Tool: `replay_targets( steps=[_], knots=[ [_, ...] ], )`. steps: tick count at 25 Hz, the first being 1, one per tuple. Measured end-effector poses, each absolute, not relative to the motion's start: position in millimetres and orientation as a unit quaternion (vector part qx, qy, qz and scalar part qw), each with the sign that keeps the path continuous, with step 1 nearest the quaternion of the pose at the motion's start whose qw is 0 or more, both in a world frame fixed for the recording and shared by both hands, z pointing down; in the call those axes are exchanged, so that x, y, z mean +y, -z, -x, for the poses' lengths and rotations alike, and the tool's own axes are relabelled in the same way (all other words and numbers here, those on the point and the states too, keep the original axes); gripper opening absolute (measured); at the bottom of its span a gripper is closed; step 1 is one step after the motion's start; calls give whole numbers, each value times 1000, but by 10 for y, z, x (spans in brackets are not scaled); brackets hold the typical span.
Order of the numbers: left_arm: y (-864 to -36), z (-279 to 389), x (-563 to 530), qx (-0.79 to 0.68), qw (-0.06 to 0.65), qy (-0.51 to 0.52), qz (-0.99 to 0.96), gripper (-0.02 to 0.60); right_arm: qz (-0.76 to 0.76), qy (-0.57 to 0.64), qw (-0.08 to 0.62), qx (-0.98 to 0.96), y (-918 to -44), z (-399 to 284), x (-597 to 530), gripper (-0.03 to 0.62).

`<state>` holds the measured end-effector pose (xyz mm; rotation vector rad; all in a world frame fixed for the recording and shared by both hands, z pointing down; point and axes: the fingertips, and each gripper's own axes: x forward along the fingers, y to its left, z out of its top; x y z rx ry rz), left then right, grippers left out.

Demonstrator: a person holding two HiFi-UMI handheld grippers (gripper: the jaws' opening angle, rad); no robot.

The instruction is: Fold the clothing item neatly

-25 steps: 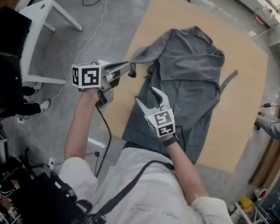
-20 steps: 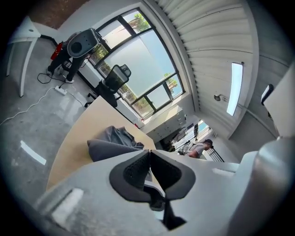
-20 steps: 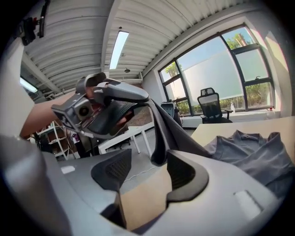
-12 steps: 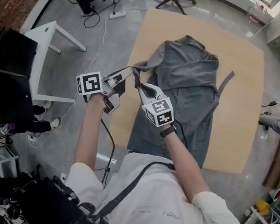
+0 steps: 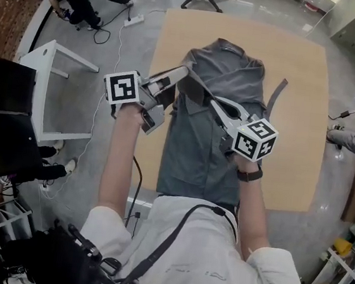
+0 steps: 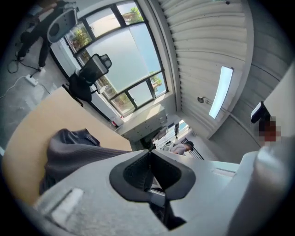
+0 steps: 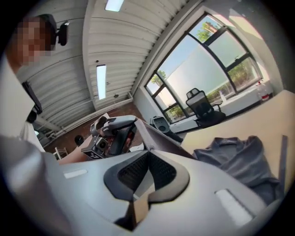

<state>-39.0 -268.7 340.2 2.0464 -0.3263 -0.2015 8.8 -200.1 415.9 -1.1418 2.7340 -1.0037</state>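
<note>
Both forearms extended: left gripper (image 5: 184, 74) aimed 2 o'clock, right gripper (image 5: 211, 100) aimed 10 o'clock. Each clamped sleeve of shirt (image 5: 201, 154); shirt body lay at 6 o'clock.

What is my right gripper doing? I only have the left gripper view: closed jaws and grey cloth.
Observer: The right gripper is shut on the sleeve, with a short stretch of it running to your left gripper.
Operator: Where is the sleeve?
Observer: Head view: held up above the chest of the grey shirt, which lies on the table.
Operator: Anything else there?
Observer: A grey strip lies on the table beside the shirt, on the right gripper's side.
</note>
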Motion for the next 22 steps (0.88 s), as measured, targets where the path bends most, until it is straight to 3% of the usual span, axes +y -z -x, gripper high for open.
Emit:
replay_targets(
  steps=[5,10,15,16,18,19,22],
  knots=[
    [-4112,-770,-2337,-101,462,-101,-875,14,477,444,37,758,-4883,-972,-1561,3],
    [-5049,-1609,-1570,-27,442,-268,-856,15,523,569,76,629,-5754,-1305,-780,3],
    [-5959,-1934,-1084,-34,424,-361,-830,19,596,591,28,543,-6403,-1531,-218,6],
    [-6102,-1951,-1044,-41,417,-373,-828,39,605,587,14,538,-6477,-1559,-170,20],
    [-6291,-1935,-991,-51,410,-385,-825,122,615,580,-16,534,-6573,-1596,-105,177],
    [-6330,-1905,-972,-57,411,-383,-826,134,619,576,-29,534,-6594,-1621,-71,233],
    [-6270,-1721,-999,-87,419,-353,-832,142,630,551,-38,545,-6542,-1729,-30,241]
  ],
)
